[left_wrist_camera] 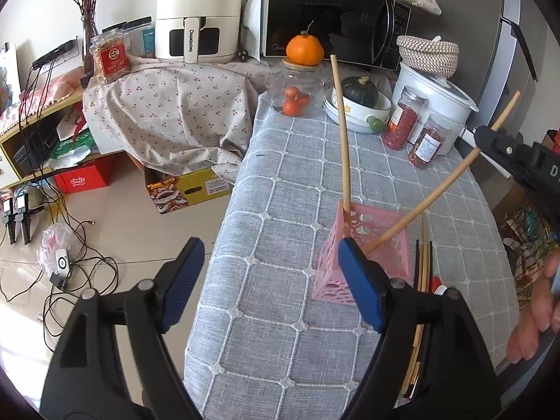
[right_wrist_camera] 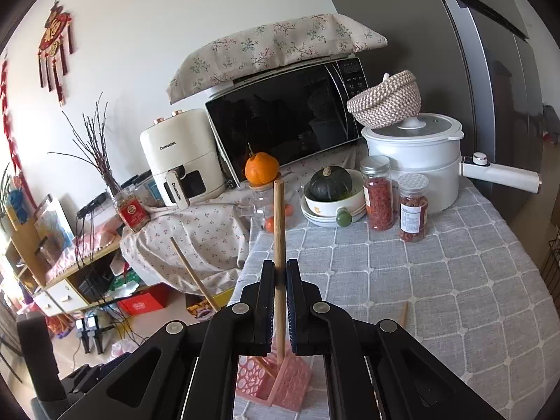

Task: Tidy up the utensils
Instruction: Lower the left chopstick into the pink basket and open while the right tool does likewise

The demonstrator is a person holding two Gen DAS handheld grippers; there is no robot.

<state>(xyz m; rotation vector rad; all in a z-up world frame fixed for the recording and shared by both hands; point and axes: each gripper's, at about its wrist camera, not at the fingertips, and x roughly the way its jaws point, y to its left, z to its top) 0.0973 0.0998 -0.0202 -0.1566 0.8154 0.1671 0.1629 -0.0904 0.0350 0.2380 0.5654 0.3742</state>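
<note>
Right claw (right_wrist_camera: 279, 280) clamps chopstick (right_wrist_camera: 279, 245), upright, tip in holder (right_wrist_camera: 290, 385).

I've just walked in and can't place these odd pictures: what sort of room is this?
Most likely a home kitchen or dining corner. A black microwave oven, a cream air fryer and a white electric cooking pot stand at the back of a table with a grey checked tablecloth, beside a tall grey refrigerator.

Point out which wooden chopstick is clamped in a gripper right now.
The slanted chopstick, its lower end inside the pink holder, pinched by the right gripper. The other chopstick stands free in the holder's far corner; the left gripper is open.
</note>
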